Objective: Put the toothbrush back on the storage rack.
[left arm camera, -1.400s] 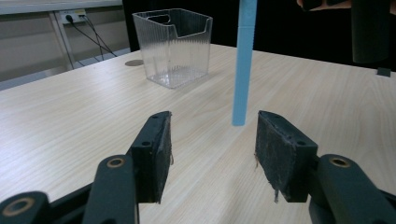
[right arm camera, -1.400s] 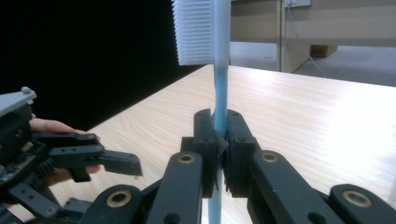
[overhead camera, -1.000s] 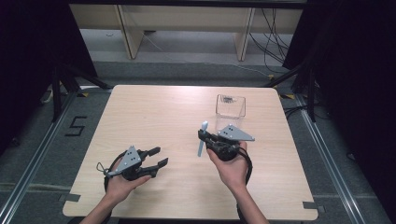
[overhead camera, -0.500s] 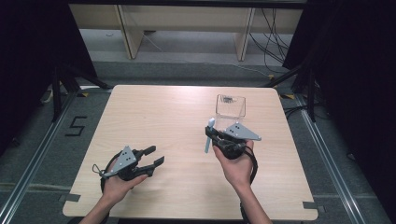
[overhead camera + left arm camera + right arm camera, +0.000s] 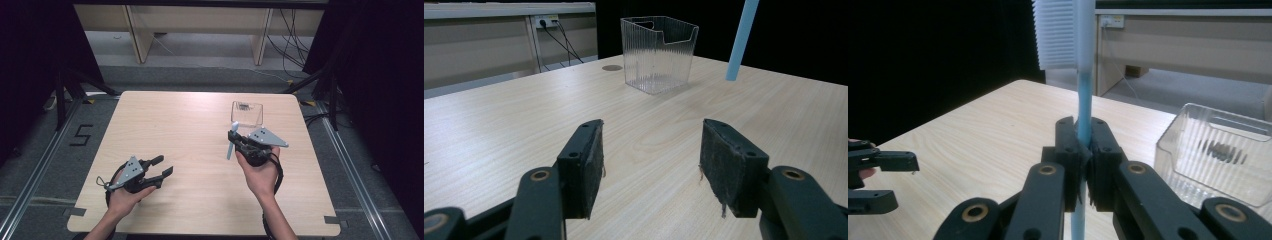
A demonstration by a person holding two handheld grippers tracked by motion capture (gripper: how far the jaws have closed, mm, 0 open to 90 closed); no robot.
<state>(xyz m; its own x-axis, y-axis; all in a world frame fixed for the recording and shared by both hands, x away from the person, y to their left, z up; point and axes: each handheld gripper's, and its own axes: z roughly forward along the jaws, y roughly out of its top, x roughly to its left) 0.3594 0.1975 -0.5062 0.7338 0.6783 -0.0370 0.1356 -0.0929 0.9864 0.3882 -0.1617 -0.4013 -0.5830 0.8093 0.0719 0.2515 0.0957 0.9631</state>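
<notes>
My right gripper (image 5: 233, 138) is shut on a light blue toothbrush (image 5: 229, 149) and holds it off the table, right of centre. In the right gripper view the handle (image 5: 1084, 100) stands upright between the pads of my right gripper (image 5: 1085, 150), and the white bristles (image 5: 1055, 35) point left at the top. My left gripper (image 5: 166, 165) rests low at the front left, open, with nothing between its pads (image 5: 584, 167). In the left gripper view my left gripper (image 5: 651, 165) faces the clear box, and the brush's lower end (image 5: 739, 40) hangs at the upper right.
A clear ribbed plastic box (image 5: 247, 113) stands on the wooden table (image 5: 175, 120) at the back right, just beyond the right gripper; something small and dark lies in it (image 5: 1220, 150). Shelving and cables lie past the far edge. The table's sides drop to dark floor.
My right hand has carried the toothbrush to the right and a little farther from me, closer to the clear box. My left hand has stayed about where it was.
</notes>
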